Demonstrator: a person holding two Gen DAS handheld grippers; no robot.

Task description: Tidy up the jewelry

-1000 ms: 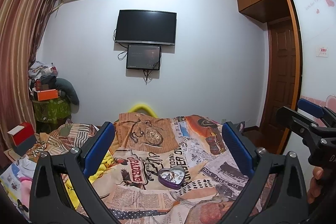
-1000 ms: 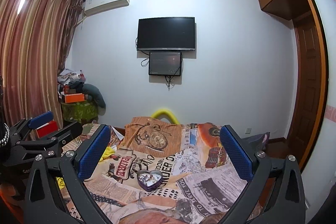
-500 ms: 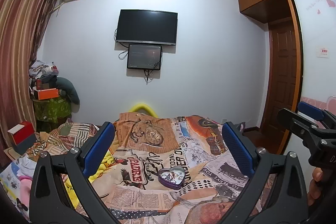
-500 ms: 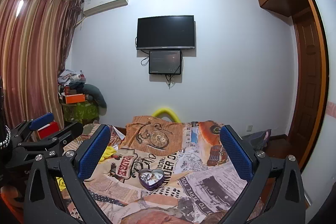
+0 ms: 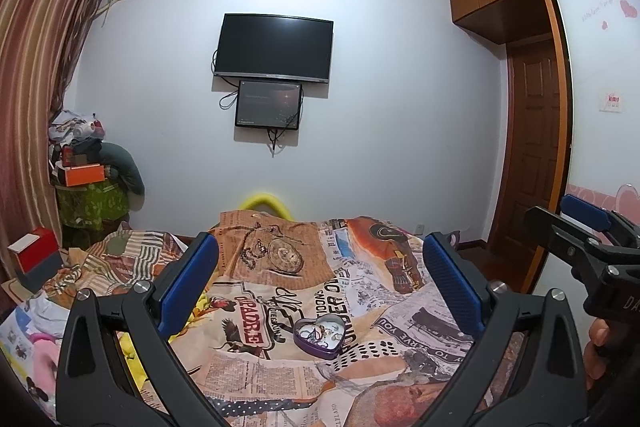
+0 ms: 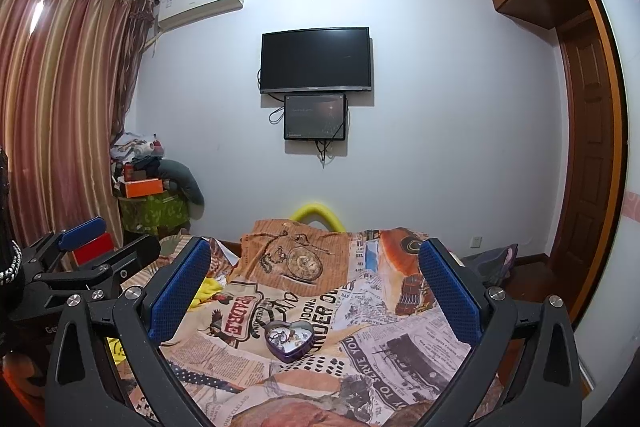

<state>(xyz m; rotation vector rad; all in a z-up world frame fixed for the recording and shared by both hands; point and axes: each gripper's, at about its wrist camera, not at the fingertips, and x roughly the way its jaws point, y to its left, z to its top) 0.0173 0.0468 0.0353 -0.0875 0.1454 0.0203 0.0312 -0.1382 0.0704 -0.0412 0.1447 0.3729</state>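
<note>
A purple heart-shaped tin (image 5: 319, 336) with small jewelry pieces tangled inside lies open on the newspaper-print bedspread (image 5: 280, 379). It also shows in the right wrist view (image 6: 289, 340). My left gripper (image 5: 320, 283) is open and empty, held above the bed short of the tin. My right gripper (image 6: 314, 281) is open and empty, also above the bed short of the tin. Each gripper shows at the edge of the other's view: the right one (image 5: 588, 243) and the left one (image 6: 80, 259).
The bed fills the lower half of both views. A wall with a TV (image 5: 274, 49) is at the far end. A cluttered stand with boxes (image 5: 86, 187) and curtains (image 6: 60, 107) are on the left. A wooden door (image 5: 532, 155) and wardrobe are on the right.
Both grippers have shifted only slightly; the right view has tilted a little, with the tin sitting slightly lower and more central. Jaws stay open.
</note>
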